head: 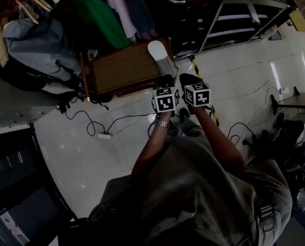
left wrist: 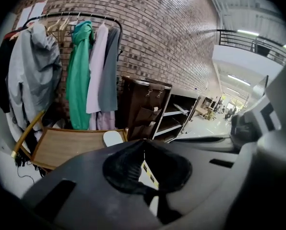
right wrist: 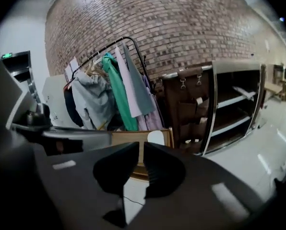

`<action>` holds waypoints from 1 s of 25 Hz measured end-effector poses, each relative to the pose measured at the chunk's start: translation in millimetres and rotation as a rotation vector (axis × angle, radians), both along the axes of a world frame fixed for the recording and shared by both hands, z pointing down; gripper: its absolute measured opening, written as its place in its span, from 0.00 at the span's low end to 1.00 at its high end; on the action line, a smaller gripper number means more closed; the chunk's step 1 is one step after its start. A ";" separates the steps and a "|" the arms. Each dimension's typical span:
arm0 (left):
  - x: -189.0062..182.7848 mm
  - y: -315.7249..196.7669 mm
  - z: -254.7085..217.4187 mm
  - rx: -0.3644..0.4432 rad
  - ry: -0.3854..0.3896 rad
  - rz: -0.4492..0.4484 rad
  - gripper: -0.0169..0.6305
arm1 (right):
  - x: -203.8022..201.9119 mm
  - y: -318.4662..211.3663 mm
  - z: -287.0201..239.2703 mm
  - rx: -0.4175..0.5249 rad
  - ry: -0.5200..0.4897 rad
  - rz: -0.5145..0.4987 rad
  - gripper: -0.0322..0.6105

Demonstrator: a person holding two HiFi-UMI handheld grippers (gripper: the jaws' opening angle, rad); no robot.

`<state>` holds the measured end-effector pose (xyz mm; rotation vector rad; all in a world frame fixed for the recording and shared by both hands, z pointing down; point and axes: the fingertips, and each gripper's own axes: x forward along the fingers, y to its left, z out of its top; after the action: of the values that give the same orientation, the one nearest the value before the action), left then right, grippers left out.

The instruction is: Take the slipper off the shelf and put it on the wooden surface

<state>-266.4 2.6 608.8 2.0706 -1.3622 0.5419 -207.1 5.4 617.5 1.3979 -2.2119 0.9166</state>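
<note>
A pale slipper [head: 160, 55] lies on the right end of the low wooden surface [head: 123, 69], white sole end toward the back. Both grippers hang side by side over the tiled floor, just in front of it and apart from it. My left gripper [head: 166, 80] is shut with nothing between its jaws, and my right gripper [head: 188, 79] is shut and empty too. In the left gripper view the slipper [left wrist: 113, 138] shows just beyond the closed left gripper [left wrist: 144, 143]. In the right gripper view the slipper [right wrist: 156, 137] sits above the closed right gripper [right wrist: 141, 148].
A dark open shelf unit [head: 234, 24] stands right of the wooden surface. A clothes rack [head: 91, 9] with hanging garments is behind and to the left. Cables and a power strip [head: 104, 135] lie on the white tiles, and striped tape [head: 203, 88] runs under the grippers.
</note>
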 end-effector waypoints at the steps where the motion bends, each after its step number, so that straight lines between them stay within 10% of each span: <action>1: 7.4 3.5 -2.6 0.007 -0.012 0.023 0.04 | 2.1 5.7 -7.6 0.018 0.024 -0.001 0.10; 25: 105.6 60.3 -46.0 0.065 -0.088 0.011 0.04 | 87.5 61.4 -50.5 0.048 0.021 -0.097 0.11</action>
<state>-160.8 62.9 562.7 2.1300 -1.4368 0.6074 -119.6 66.8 567.0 1.3018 -2.2785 0.8163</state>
